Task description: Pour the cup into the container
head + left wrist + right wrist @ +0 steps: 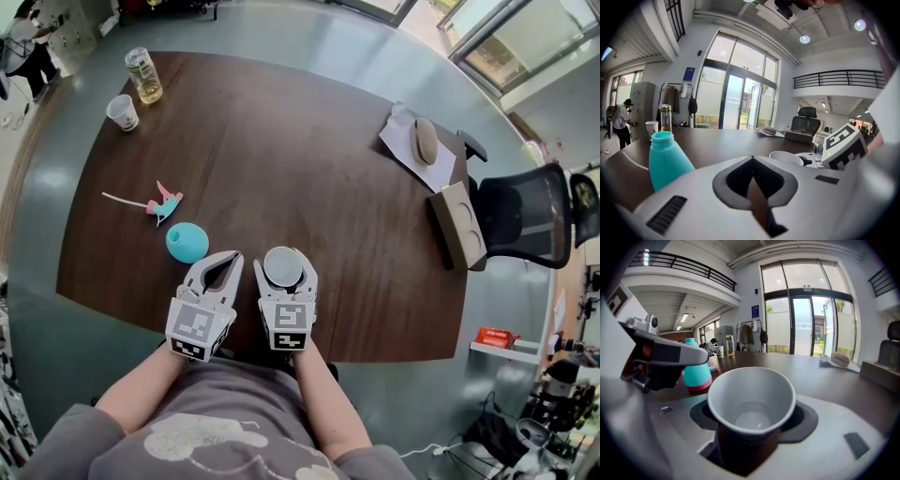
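Head view had both grippers low at the near edge of the dark table, side by side. The right gripper was clamped on the white cup, which stood upright between its jaws, mouth to the ceiling. From the right gripper view the cup filled the gap, pads pressed to its lower wall. Its bottom looked glossy, perhaps a shallow pool of clear liquid, though I could not be sure. The left gripper had its jaws together at the tips with nothing between them, and the left gripper view confirmed that: only bare table beyond the closed jaws.

The teal container sat on the table just ahead and to the left of the left gripper, well clear of the cup. In the left gripper view the container showed a narrow open neck, and that was the catch.

So no pour had begun. To do it well, the cup wanted carrying across, past the left gripper, until its rim hung just over that neck, then a slow roll of the wrist for a thin stream. A firm but gentle squeeze seemed wise, since a paper wall may buckle. The free left gripper could brace the container against tipping.
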Demonstrator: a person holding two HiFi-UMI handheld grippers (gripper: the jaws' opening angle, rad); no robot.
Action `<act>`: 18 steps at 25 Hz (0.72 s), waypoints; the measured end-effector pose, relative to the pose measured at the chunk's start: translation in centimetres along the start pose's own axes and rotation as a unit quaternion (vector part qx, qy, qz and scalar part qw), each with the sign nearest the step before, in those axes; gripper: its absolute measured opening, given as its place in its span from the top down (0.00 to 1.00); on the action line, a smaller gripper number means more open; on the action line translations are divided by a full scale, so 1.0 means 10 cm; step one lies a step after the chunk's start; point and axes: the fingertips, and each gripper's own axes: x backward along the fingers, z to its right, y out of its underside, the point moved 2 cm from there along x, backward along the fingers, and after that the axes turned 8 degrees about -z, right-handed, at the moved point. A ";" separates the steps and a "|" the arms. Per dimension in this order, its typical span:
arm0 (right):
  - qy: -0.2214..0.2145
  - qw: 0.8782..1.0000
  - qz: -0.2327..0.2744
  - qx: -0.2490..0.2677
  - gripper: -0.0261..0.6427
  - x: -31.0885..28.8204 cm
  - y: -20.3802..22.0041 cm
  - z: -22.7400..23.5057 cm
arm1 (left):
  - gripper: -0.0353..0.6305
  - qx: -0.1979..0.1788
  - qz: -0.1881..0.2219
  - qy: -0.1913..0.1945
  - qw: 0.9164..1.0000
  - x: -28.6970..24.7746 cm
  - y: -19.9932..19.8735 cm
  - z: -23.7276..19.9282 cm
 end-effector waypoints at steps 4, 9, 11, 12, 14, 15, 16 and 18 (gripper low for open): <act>-0.002 1.000 0.003 0.002 0.52 0.00 0.00 0.00 | 0.94 -0.001 0.000 0.002 1.000 0.01 0.01 0.01; -0.005 1.000 -0.006 0.002 0.51 0.00 0.01 -0.01 | 0.94 -0.004 0.000 0.005 1.000 0.03 0.01 0.02; -0.004 1.000 -0.005 0.000 0.51 -0.01 0.01 -0.01 | 0.94 -0.004 0.003 0.007 1.000 0.04 0.00 0.03; -0.005 1.000 -0.004 -0.002 0.49 -0.01 0.01 -0.01 | 0.94 -0.004 0.004 0.008 1.000 0.04 0.00 0.04; -0.007 1.000 0.001 -0.007 0.44 -0.01 0.00 -0.02 | 0.94 -0.004 0.006 0.009 1.000 0.05 -0.01 0.04; -0.008 1.000 0.003 -0.010 0.42 -0.01 -0.01 -0.02 | 0.94 -0.004 0.006 0.009 1.000 0.06 -0.01 0.04; -0.008 1.000 0.005 -0.013 0.39 -0.02 -0.02 -0.02 | 0.94 -0.004 0.005 0.010 1.000 0.06 -0.01 0.03; -0.005 1.000 0.010 -0.015 0.34 -0.02 -0.02 -0.01 | 0.94 -0.005 0.005 0.011 1.000 0.07 0.00 0.03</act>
